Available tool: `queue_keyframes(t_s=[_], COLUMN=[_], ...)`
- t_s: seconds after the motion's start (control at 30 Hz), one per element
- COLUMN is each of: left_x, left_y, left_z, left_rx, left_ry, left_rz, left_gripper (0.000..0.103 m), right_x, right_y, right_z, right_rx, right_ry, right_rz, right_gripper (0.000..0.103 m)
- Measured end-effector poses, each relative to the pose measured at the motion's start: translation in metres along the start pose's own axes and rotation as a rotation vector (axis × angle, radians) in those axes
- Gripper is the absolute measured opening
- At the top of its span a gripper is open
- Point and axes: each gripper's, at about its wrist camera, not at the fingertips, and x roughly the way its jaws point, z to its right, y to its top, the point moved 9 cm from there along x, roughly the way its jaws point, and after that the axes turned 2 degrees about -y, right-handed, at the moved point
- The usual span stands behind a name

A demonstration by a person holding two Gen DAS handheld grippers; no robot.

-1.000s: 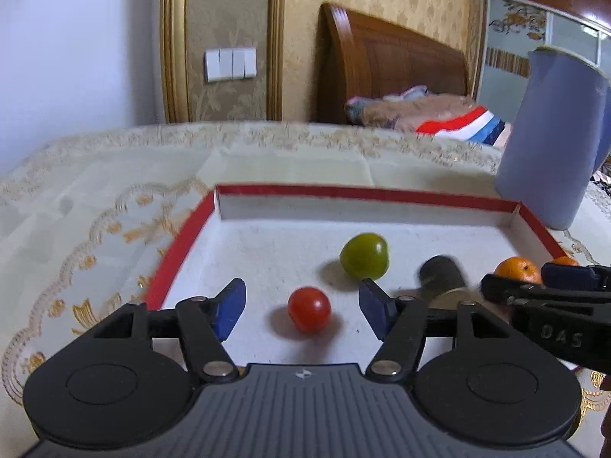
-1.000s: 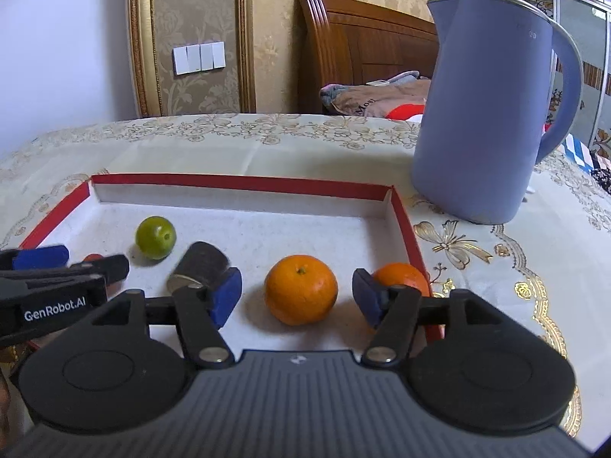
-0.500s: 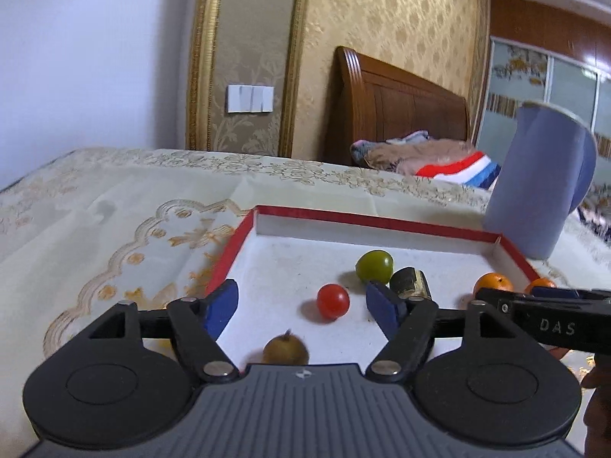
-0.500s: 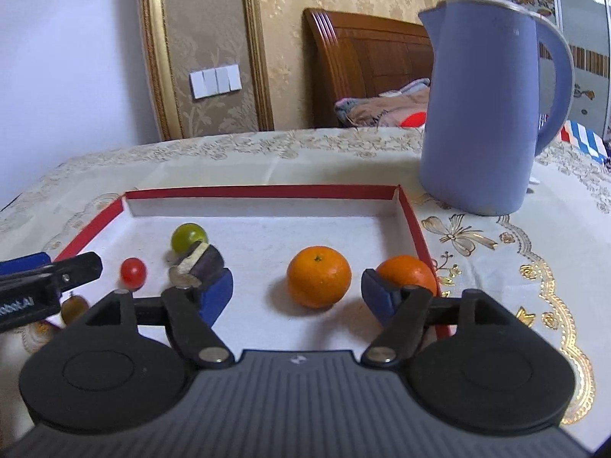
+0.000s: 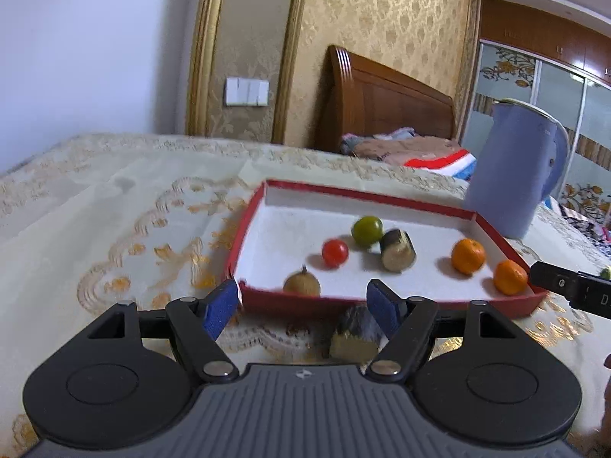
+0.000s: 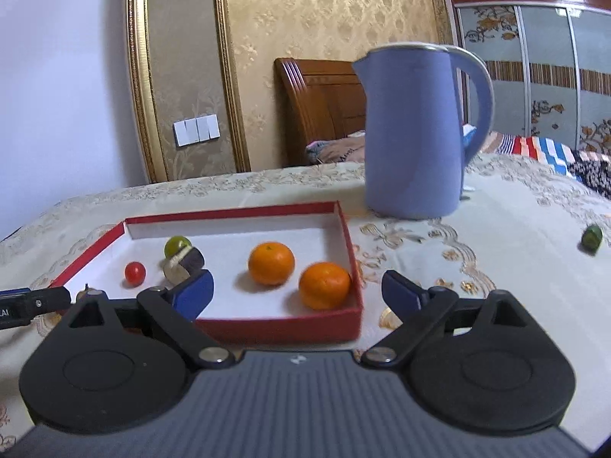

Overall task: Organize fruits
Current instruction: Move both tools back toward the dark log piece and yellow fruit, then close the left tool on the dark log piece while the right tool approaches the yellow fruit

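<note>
A red-rimmed white tray (image 5: 420, 210) (image 6: 233, 213) holds a red tomato (image 5: 335, 252) (image 6: 134, 273), a green fruit (image 5: 367, 231) (image 6: 176, 245), a dark cut piece (image 5: 398, 255) (image 6: 184, 263), a brown fruit (image 5: 301, 283) and two oranges (image 5: 468, 256) (image 5: 510, 276) (image 6: 271, 263) (image 6: 324, 285). Another dark cut piece (image 5: 355, 332) lies on the cloth outside the tray's front wall. My left gripper (image 5: 301, 311) is open and empty in front of the tray. My right gripper (image 6: 298, 294) is open and empty before the tray's right corner. A small green fruit (image 6: 591, 237) lies on the cloth far right.
A blue kettle (image 5: 515, 170) (image 6: 416, 129) stands behind the tray's right side. The table wears a cream embroidered cloth (image 5: 114, 210). A wooden bed headboard (image 5: 382, 103) is behind.
Both grippers have pulled back and risen out of the tray. The tray now lies ahead of them, and the piece outside the tray has come into the left view.
</note>
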Motion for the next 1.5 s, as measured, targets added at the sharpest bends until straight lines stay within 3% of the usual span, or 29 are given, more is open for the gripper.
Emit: queue_keyframes(t_s=[0.07, 0.4, 0.67, 0.93, 1.07, 1.17, 1.5], left_x=[-0.002, -0.008, 0.000, 0.020, 0.022, 0.024, 0.029], left_y=[-0.003, -0.013, -0.022, -0.029, -0.027, -0.026, -0.030], left_z=[0.000, 0.015, 0.027, 0.031, 0.029, 0.029, 0.029], left_rx=[-0.012, 0.113, 0.169, 0.160, 0.135, 0.128, 0.136], left_ry=[-0.026, 0.024, -0.016, -0.034, -0.041, -0.051, -0.041], left_rz=[-0.011, 0.003, -0.043, -0.116, -0.112, -0.115, -0.142], left_gripper=[0.074, 0.074, 0.074, 0.074, 0.074, 0.047, 0.040], right_x=[-0.005, -0.009, -0.006, -0.008, -0.006, -0.006, -0.011], right_y=[-0.002, -0.007, -0.011, -0.011, -0.012, -0.013, -0.023], right_z=[0.006, 0.013, 0.015, 0.013, 0.013, 0.013, 0.010], right_rx=[0.019, 0.046, 0.063, 0.067, 0.057, 0.044, -0.017], right_ry=[-0.002, 0.006, 0.005, 0.017, 0.012, -0.002, 0.019], right_rz=[0.004, -0.007, -0.035, -0.036, -0.050, -0.050, -0.086], right_gripper=[0.094, 0.094, 0.094, 0.097, 0.097, 0.097, 0.094])
